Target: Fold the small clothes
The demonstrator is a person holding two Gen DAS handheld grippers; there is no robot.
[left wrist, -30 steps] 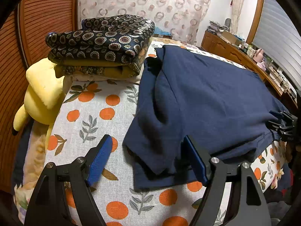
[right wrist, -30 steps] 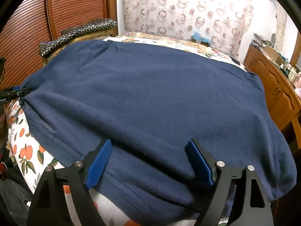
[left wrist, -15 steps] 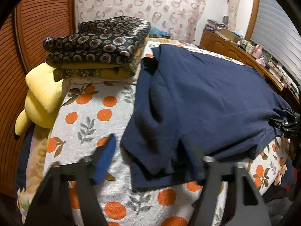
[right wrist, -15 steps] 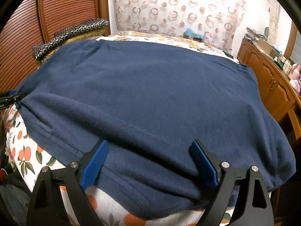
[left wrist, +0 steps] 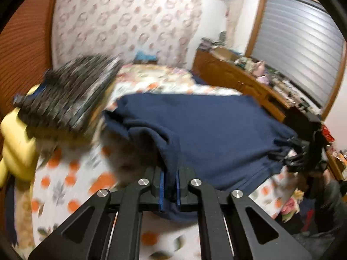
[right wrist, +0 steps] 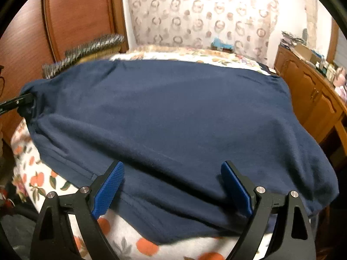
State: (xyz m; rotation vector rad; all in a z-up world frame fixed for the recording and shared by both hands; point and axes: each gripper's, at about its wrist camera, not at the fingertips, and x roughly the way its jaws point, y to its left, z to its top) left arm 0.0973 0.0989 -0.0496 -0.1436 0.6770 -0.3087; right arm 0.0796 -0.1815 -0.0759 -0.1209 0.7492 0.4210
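blurred — patterned folded stack (left wrist: 71, 99), yellow plush (left wrist: 15, 143) | cut off — left gripper (right wrist: 17, 103) at frame edge

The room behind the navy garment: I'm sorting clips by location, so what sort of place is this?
Most likely a home bedroom: a bed under an orange-fruit-print white sheet, a folded stack of dark patterned bedding at its head, and a cluttered wooden dresser along the wall.

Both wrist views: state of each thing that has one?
Left gripper: shut on the navy shirt's near corner.
Right gripper: open, fingers astride the hem.
Navy shirt: spread on the bed, left corner pulled up.
Patterned blankets: folded, stacked.
Blind: down.
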